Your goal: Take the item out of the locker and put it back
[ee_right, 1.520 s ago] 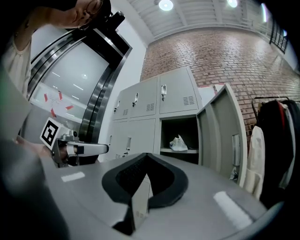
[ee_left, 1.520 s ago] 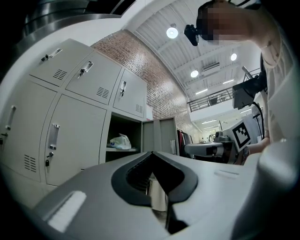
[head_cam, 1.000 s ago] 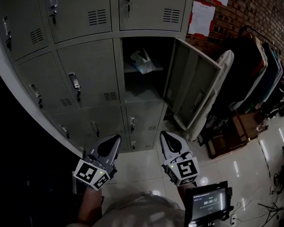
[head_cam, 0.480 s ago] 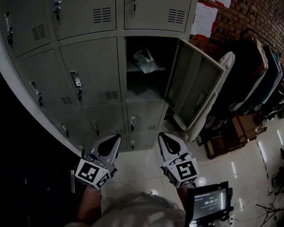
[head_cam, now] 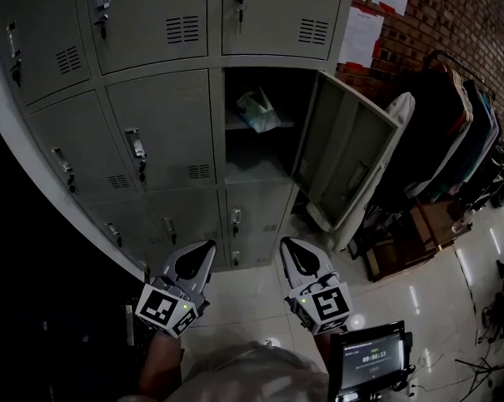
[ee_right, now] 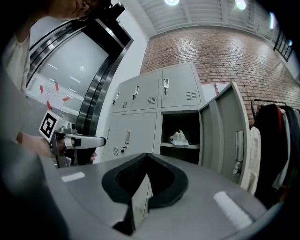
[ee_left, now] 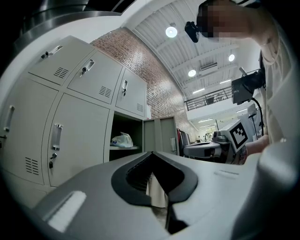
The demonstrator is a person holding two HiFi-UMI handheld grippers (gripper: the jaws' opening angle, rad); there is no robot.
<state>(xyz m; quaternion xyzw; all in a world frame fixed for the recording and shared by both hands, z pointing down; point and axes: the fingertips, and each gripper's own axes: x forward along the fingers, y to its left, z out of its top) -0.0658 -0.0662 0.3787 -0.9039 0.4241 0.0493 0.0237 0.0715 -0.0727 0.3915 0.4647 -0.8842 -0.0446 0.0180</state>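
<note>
The item, a crumpled white plastic bag (head_cam: 258, 110), lies on the shelf of the open locker (head_cam: 253, 167); it also shows as the bag (ee_left: 122, 139) and the bag (ee_right: 179, 137). The locker door (head_cam: 345, 158) is swung out to the right. My left gripper (head_cam: 203, 250) and right gripper (head_cam: 288, 244) hang side by side low in front of the lockers, well short of the opening. Both point toward the lockers. The left gripper (ee_left: 152, 154) has its jaws together with nothing between them, and so does the right gripper (ee_right: 146, 155).
Closed grey locker doors (head_cam: 155, 129) surround the open one. To the right stand a white padded board (head_cam: 397, 136), a rack of hanging clothes (head_cam: 463, 130) and a brick wall (head_cam: 459, 30). A small screen on a stand (head_cam: 370, 359) sits by my right hip.
The head view has shifted slightly; both grippers stay where they were, still shut and empty.
</note>
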